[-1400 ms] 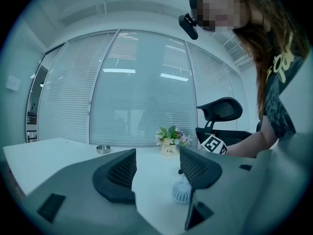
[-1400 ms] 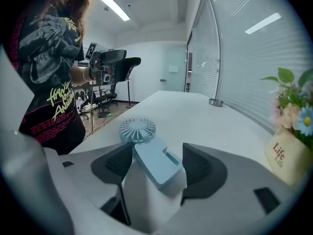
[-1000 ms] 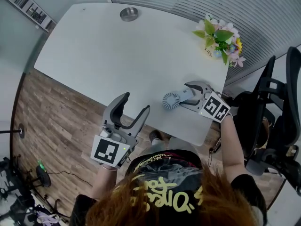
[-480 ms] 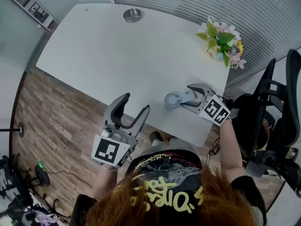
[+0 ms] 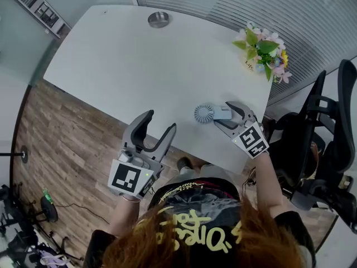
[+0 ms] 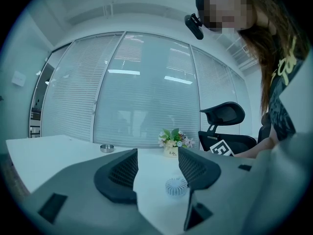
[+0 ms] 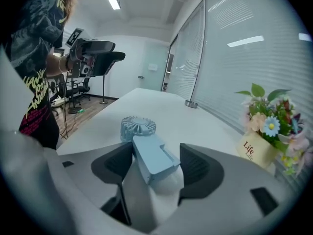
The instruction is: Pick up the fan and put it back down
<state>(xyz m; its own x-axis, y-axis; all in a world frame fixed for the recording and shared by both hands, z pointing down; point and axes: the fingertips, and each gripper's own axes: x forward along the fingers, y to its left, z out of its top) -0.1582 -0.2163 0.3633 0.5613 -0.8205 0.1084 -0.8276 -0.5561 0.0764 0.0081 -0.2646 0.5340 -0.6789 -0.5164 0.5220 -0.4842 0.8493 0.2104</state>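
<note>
Head view: fan lies flat, head left, handle toward right gripper.

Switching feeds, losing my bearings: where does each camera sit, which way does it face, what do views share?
Head view: on the person's head, steeply down at the table; hair, arms, left gripper, right gripper show.
Left gripper view: on that gripper, level across the table through open, empty jaws, just narrowed slightly; torso at right.
Right gripper view: on that gripper, tilted down at the fan between its parted jaws; torso at left.
Shared: all three show fan and flowers.
</note>
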